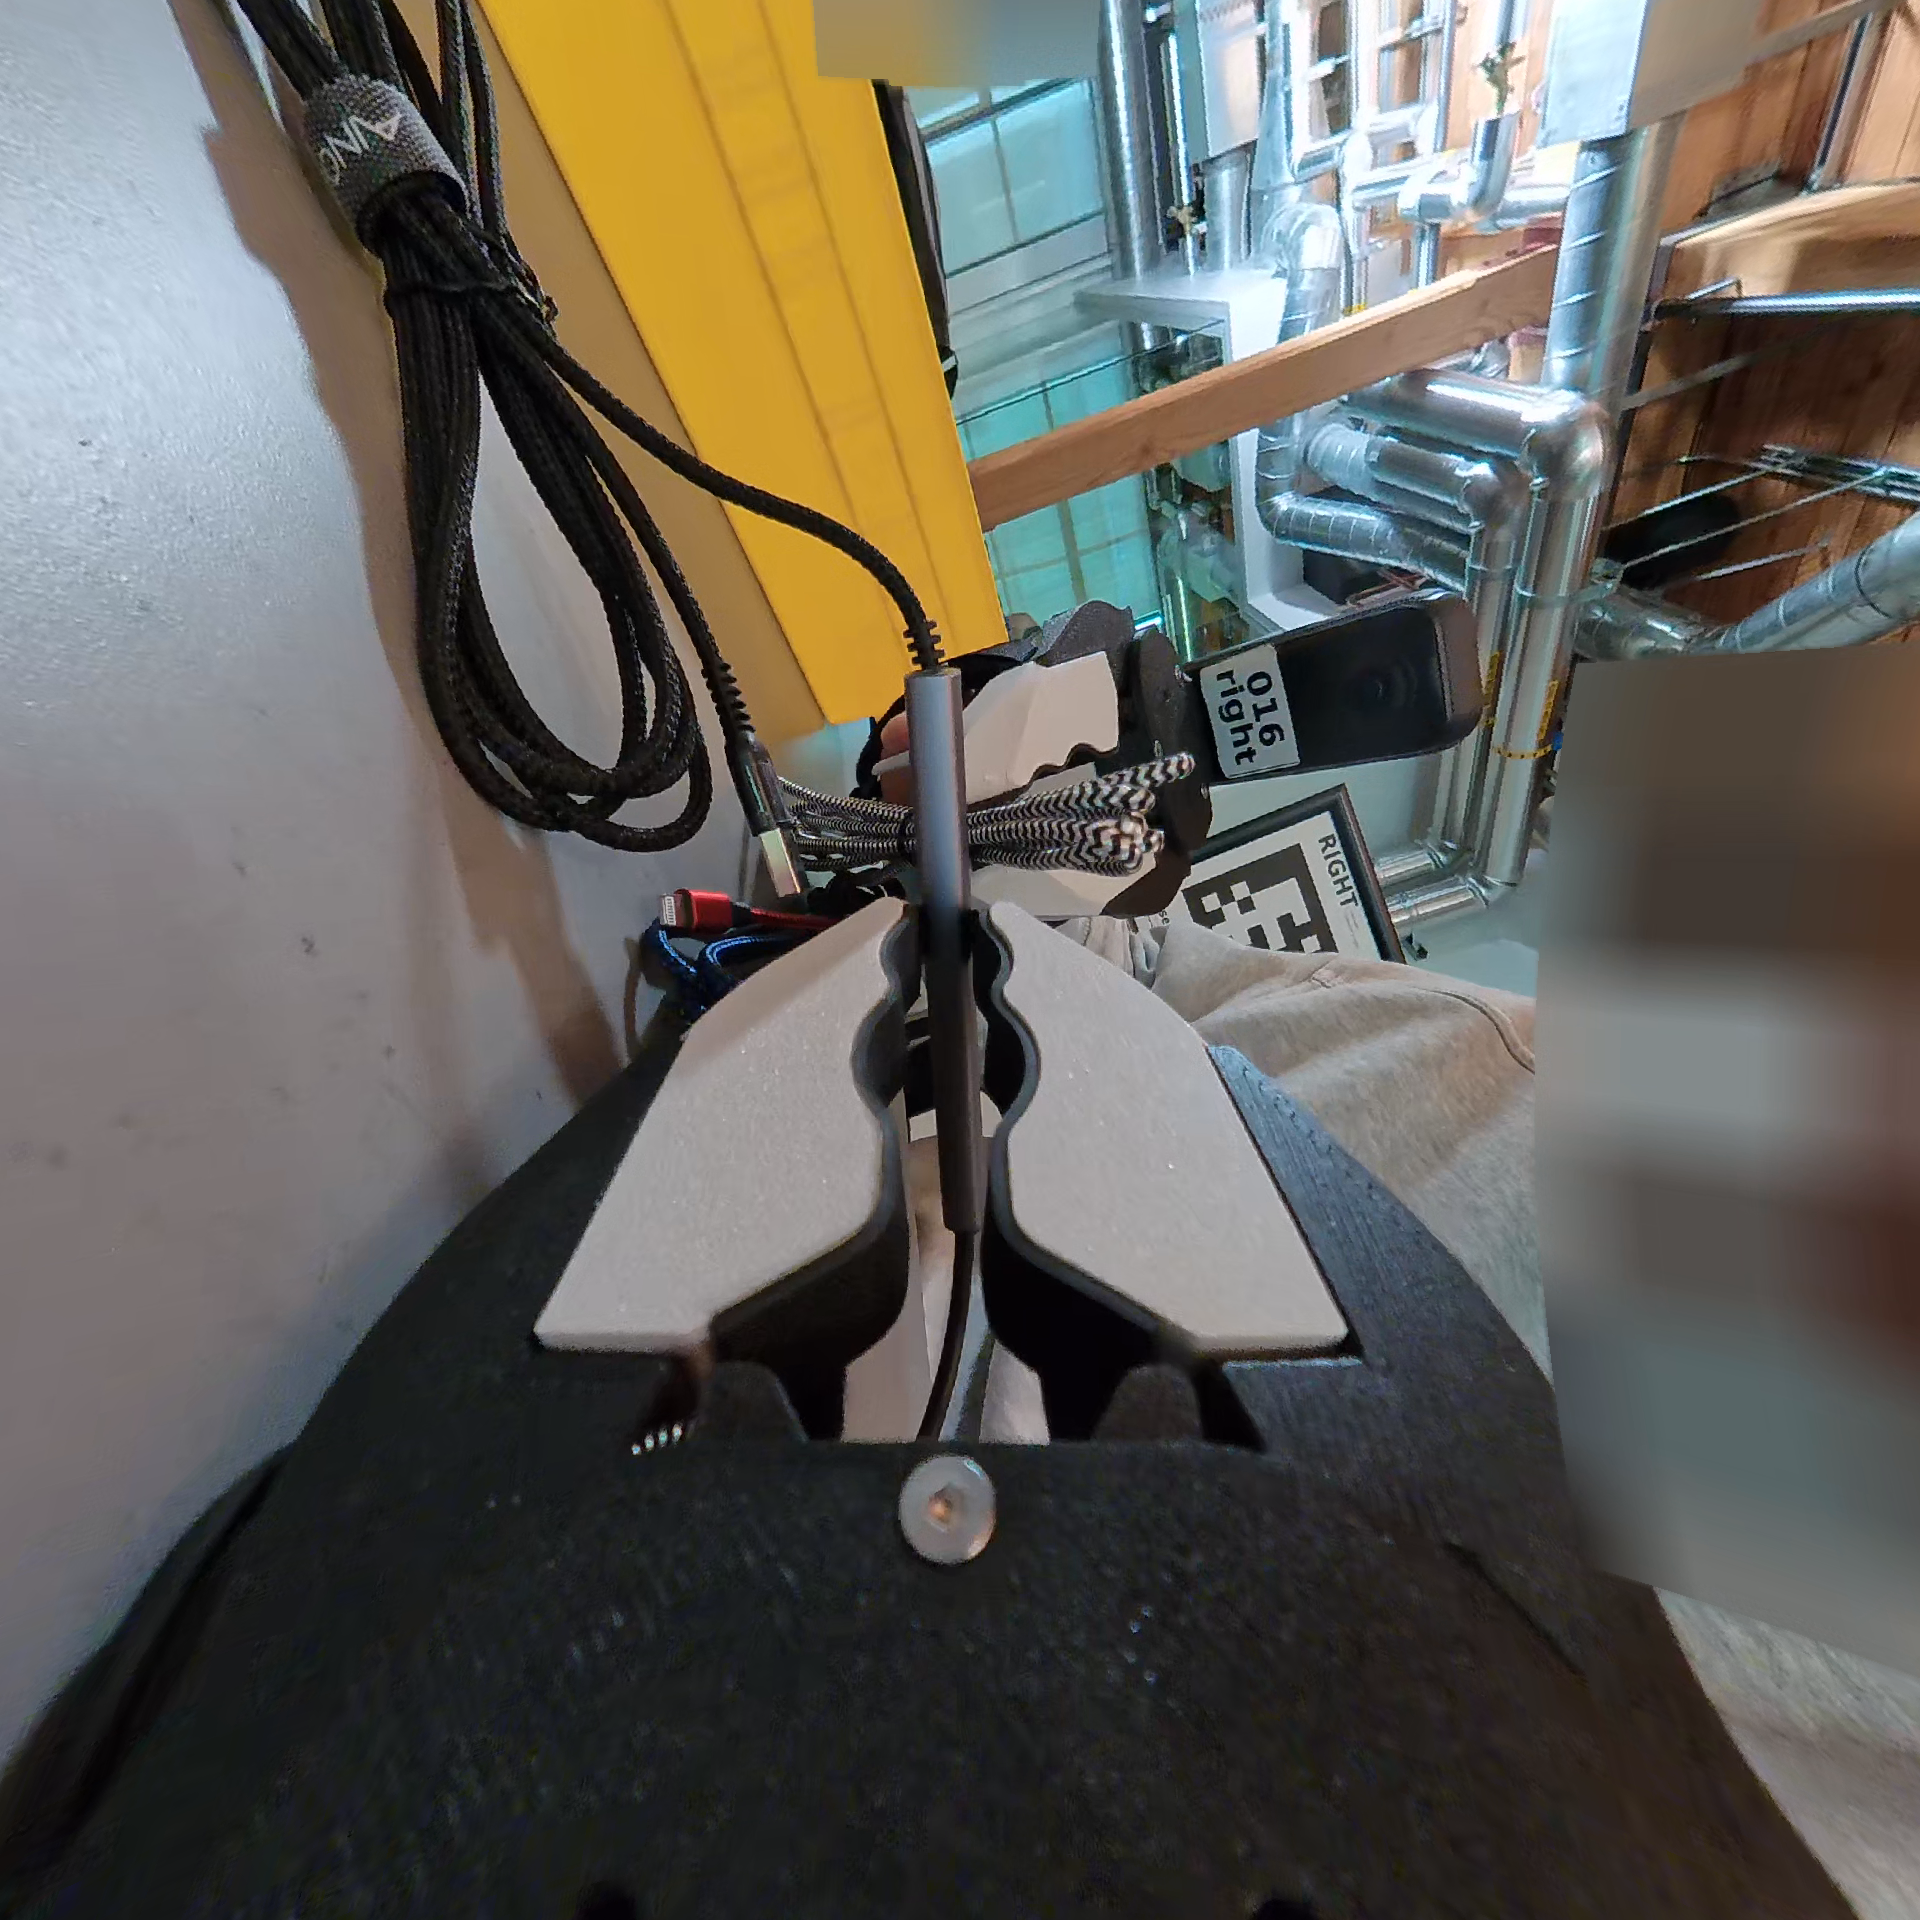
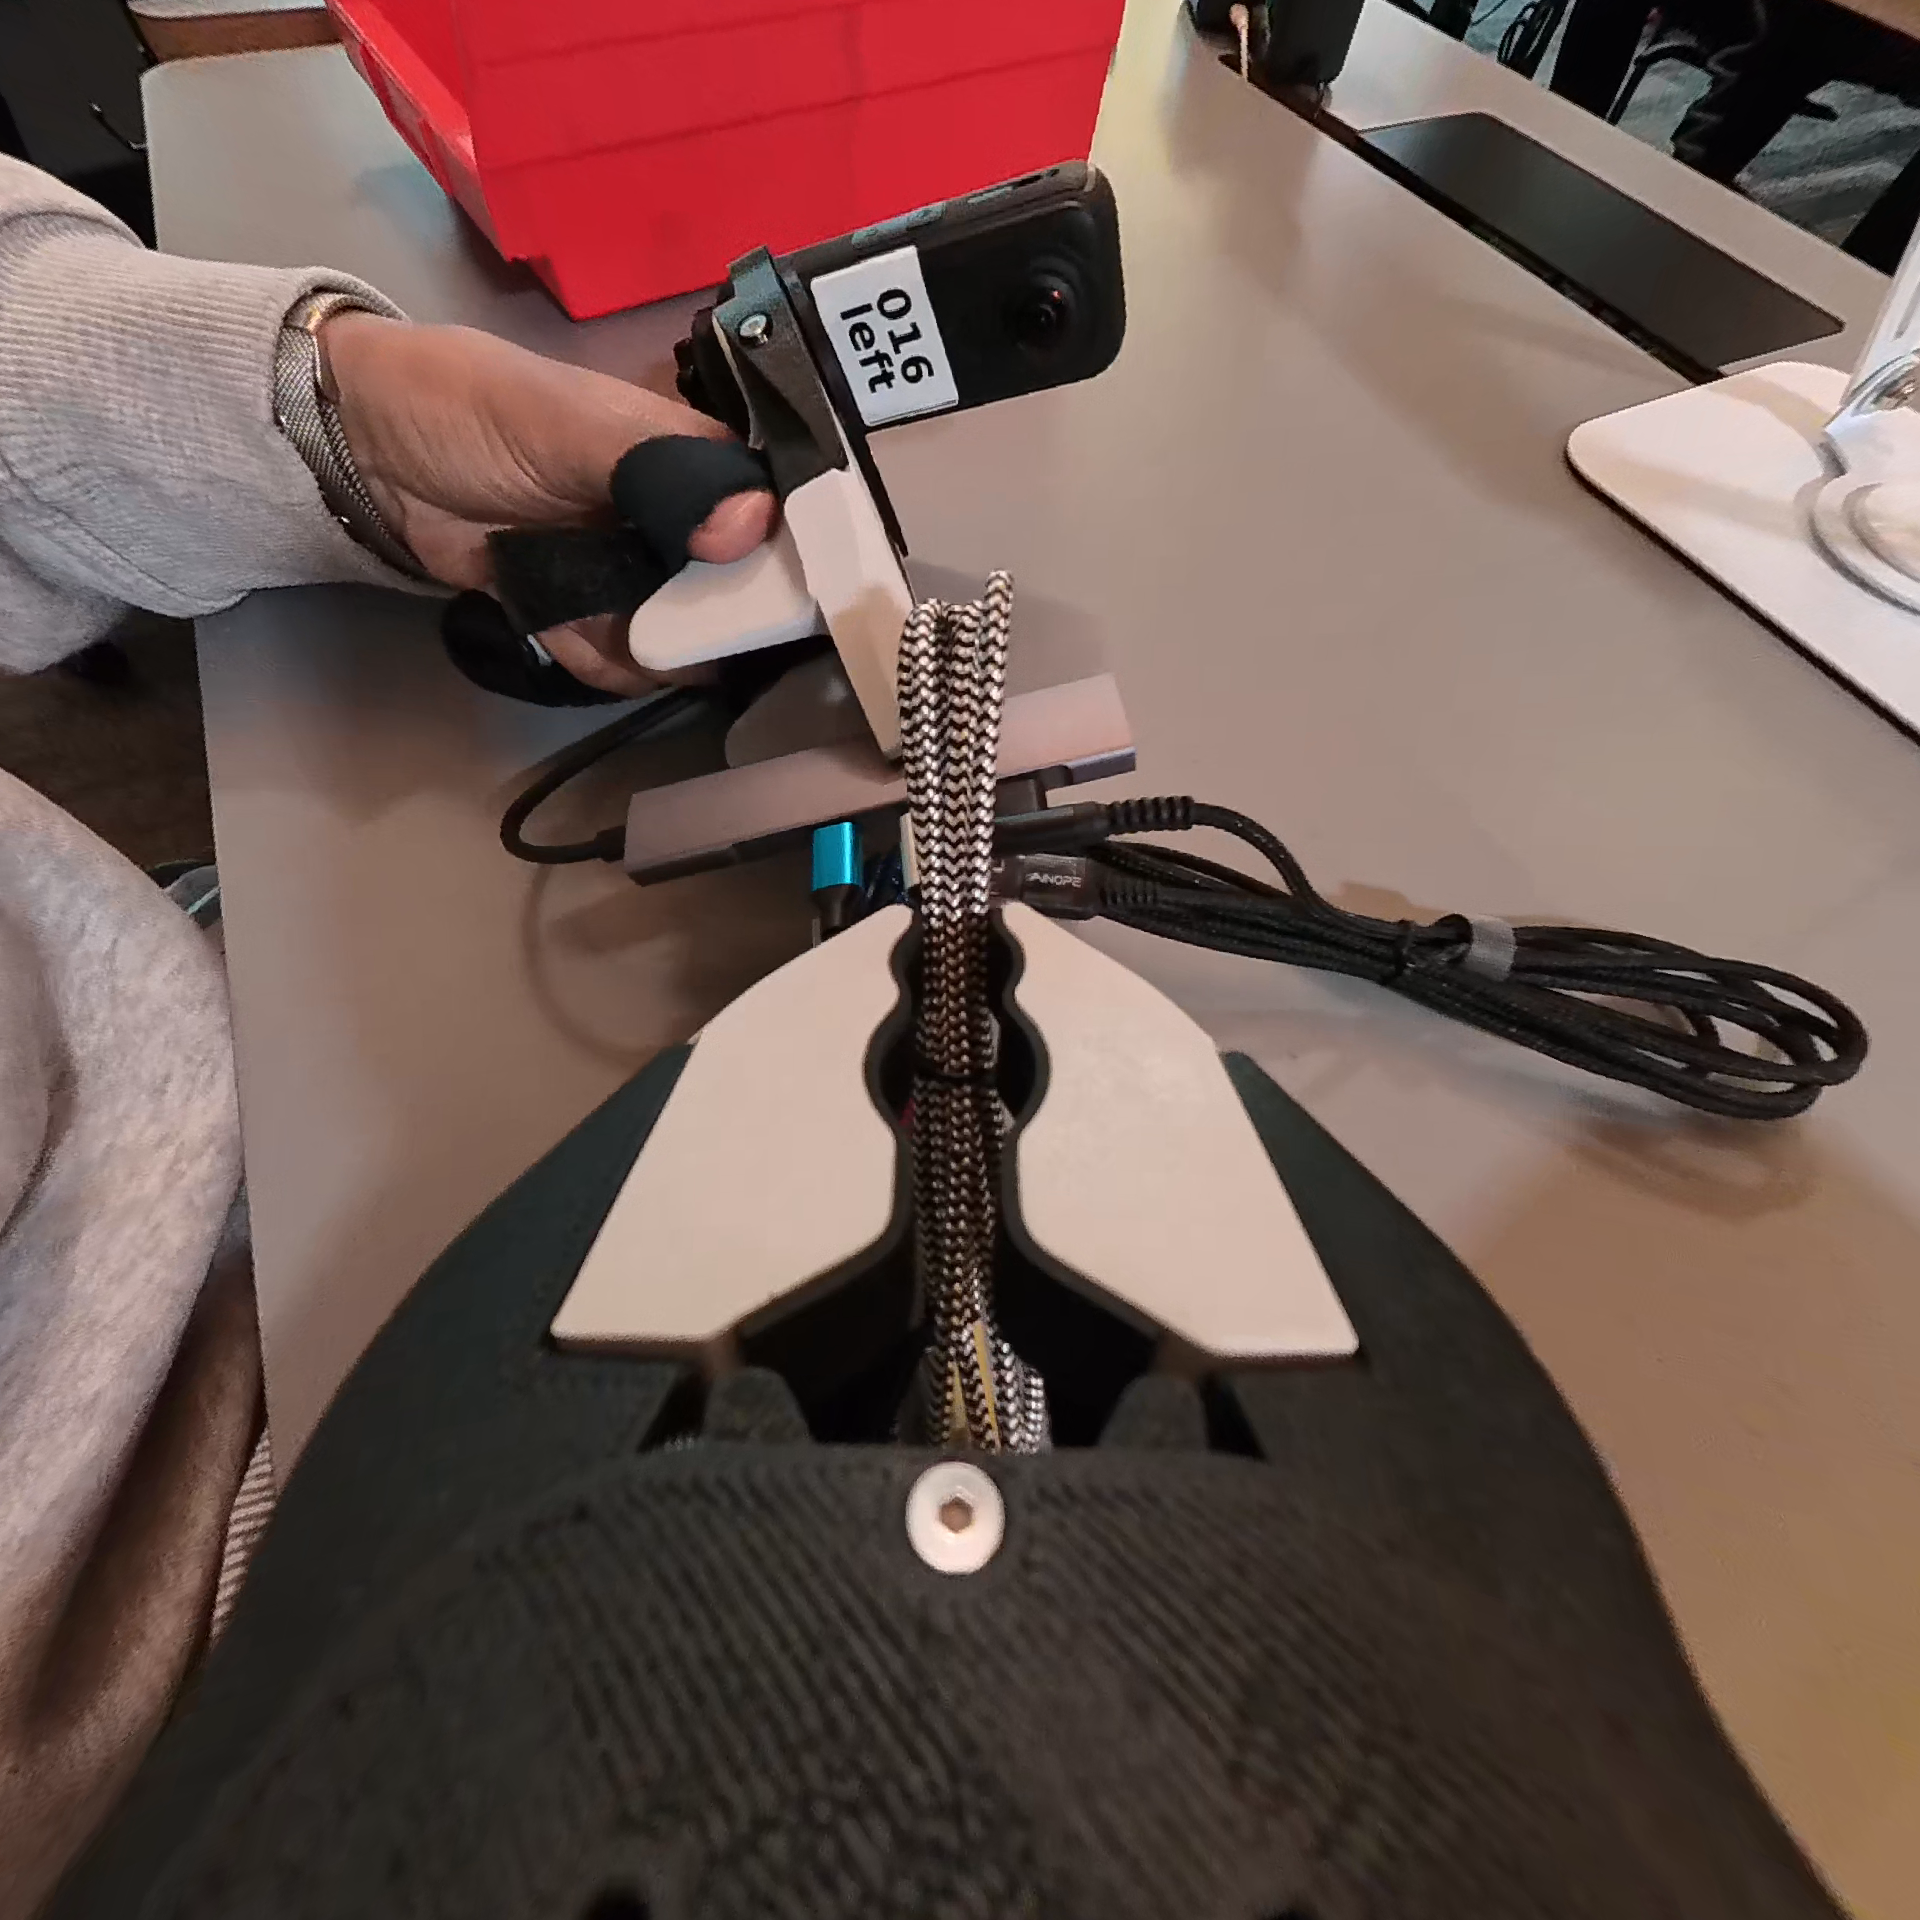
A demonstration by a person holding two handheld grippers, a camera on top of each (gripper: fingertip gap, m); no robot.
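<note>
My left gripper (image 1: 945,920) is shut on a slim grey hub (image 1: 940,810), seen edge-on between the pads. In the right wrist view the left gripper (image 2: 821,707) holds this hub (image 2: 1060,717) low over the table. My right gripper (image 2: 956,925) is shut on a folded black-and-white braided cable (image 2: 956,727), whose loop stands up right in front of the hub. A bundled black braided cable (image 2: 1558,977) lies to the right, and one of its plugs meets the hub's edge. A blue plug (image 2: 836,857) sits under the hub.
A red bin (image 2: 779,125) stands at the back of the grey table (image 2: 1351,520). A yellow bin (image 1: 748,312) shows in the left wrist view. A white mat (image 2: 1714,499) with glassware lies at the right edge, and a black pad (image 2: 1590,229) lies behind it. Red (image 1: 717,912) and blue (image 1: 686,956) cables lie by the hub. My left and right fingertips are right by each other.
</note>
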